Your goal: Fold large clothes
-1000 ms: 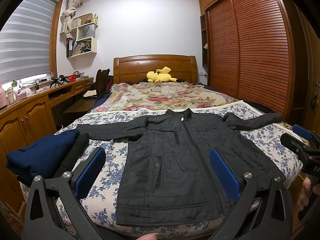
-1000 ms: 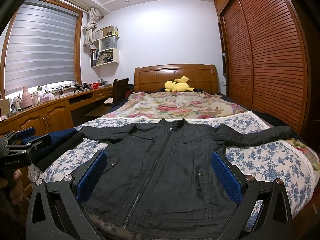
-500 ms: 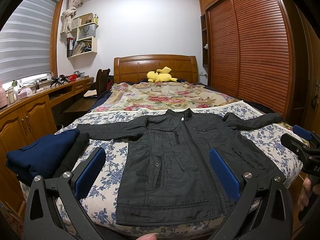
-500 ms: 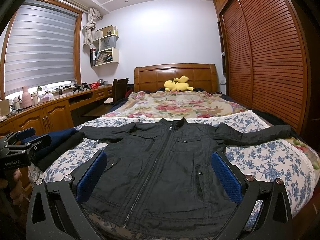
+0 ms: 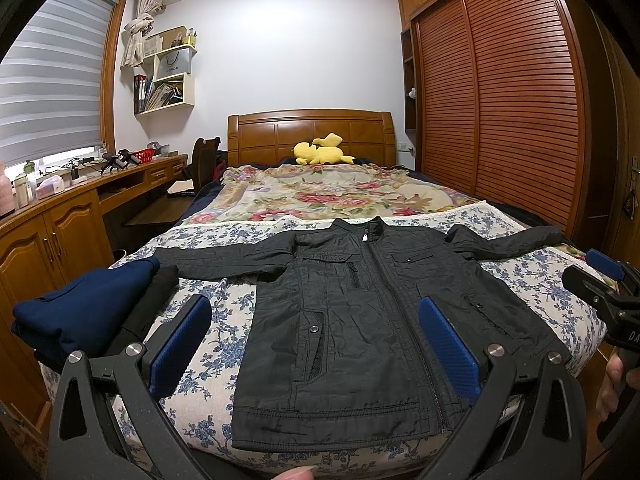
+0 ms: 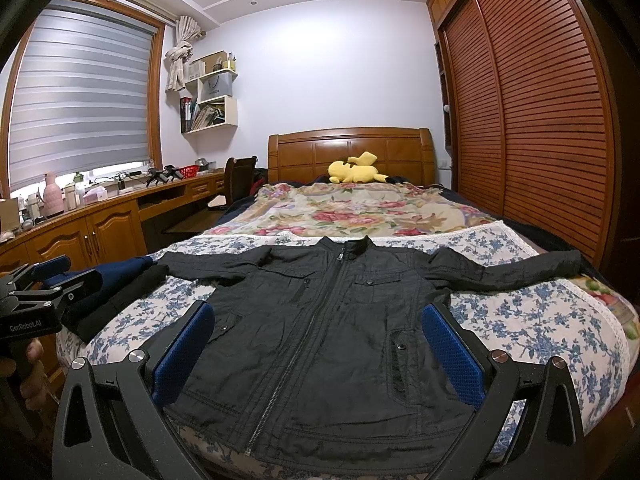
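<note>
A black jacket (image 5: 360, 320) lies zipped and spread flat on the bed (image 5: 208, 380), unfolded; left gripper (image 5: 316, 344) and right gripper (image 6: 320, 352) hover wide apart and empty above its hem, sleeves likely first.

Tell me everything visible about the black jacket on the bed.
The black jacket lies flat, front up, on the blue-flowered sheet, collar toward the headboard, both sleeves spread sideways. It looks like thin, crinkled, slightly shiny fabric, zipped to the stand collar, with snap chest and hip pockets. Its hem reaches the near bed edge. Neither gripper touches it.
</note>
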Action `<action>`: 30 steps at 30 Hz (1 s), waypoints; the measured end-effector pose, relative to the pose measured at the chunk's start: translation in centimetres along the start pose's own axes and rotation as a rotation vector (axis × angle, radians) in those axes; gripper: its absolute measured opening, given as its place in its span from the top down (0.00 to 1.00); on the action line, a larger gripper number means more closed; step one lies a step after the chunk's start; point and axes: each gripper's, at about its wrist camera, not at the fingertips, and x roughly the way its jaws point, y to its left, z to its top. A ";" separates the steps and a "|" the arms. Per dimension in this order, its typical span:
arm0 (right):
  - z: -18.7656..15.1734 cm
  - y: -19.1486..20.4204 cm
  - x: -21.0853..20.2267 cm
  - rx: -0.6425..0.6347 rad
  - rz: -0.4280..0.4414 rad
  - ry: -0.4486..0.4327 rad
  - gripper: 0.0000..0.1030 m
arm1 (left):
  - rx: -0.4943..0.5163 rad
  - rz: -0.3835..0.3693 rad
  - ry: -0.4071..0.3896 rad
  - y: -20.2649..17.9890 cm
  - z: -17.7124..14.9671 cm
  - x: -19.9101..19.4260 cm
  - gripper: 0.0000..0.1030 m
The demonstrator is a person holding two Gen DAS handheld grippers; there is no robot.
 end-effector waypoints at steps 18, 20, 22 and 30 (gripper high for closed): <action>-1.5 0.4 5.6 -0.030 0.033 0.103 0.00 | -0.036 0.001 0.110 3.3 -3.4 4.6 0.00; -1.4 0.5 6.8 -0.028 0.044 0.119 0.00 | -0.036 0.004 0.119 3.6 -3.8 5.1 0.00; -1.1 0.9 7.9 -0.046 0.046 0.129 0.00 | -0.035 0.007 0.129 3.9 -4.1 5.8 0.00; 0.0 1.9 11.5 -0.083 0.089 0.125 0.00 | -0.037 0.025 0.174 5.5 -5.3 8.8 0.00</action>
